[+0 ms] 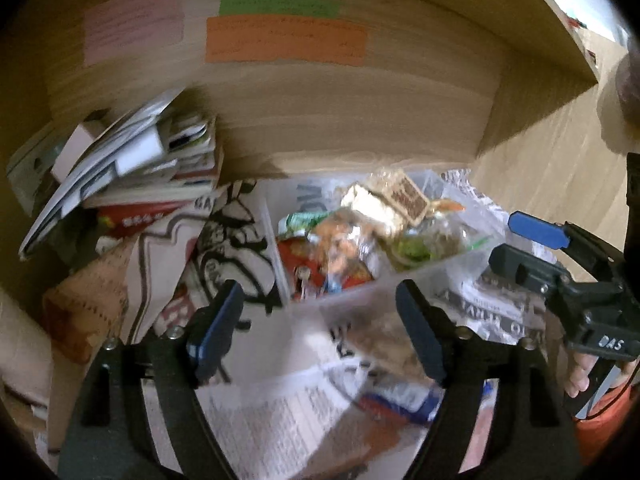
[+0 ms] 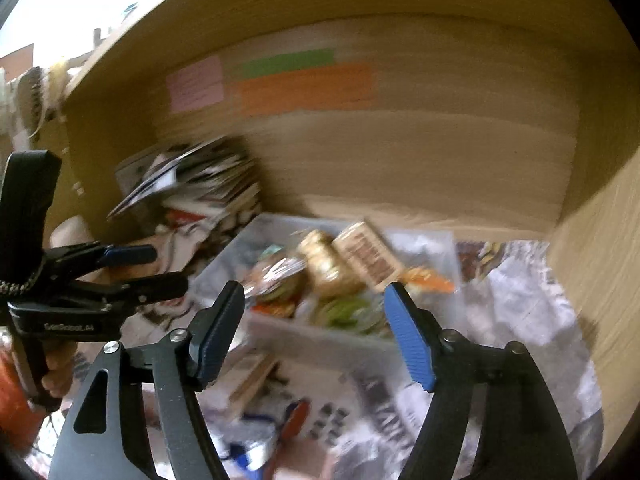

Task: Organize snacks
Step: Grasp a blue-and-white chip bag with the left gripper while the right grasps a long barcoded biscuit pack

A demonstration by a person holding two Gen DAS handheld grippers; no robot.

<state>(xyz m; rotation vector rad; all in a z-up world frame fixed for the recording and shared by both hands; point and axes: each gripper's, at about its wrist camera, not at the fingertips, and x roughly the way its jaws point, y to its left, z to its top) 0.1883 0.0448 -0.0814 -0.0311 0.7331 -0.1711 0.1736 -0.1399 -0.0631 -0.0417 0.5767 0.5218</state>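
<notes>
A clear plastic bin (image 1: 436,276) (image 2: 320,332) stands on newspaper inside a wooden cabinet, filled with several snack packs: a brown labelled pack (image 1: 408,196) (image 2: 368,260), a red pack (image 1: 296,256), green-toned packs (image 1: 416,246) (image 2: 344,308). My left gripper (image 1: 320,320) is open and empty just before the bin's near wall. My right gripper (image 2: 316,320) is open and empty, also before the bin; it shows at the right edge of the left wrist view (image 1: 532,248). A loose snack (image 1: 384,344) lies blurred on the newspaper near the left gripper.
A leaning stack of books and papers (image 1: 132,168) (image 2: 200,188) fills the left back corner. Printed bags (image 1: 208,248) lie beside the bin. Coloured notes (image 1: 284,40) (image 2: 304,88) stick to the back wall. The cabinet's side wall (image 2: 592,260) stands at the right.
</notes>
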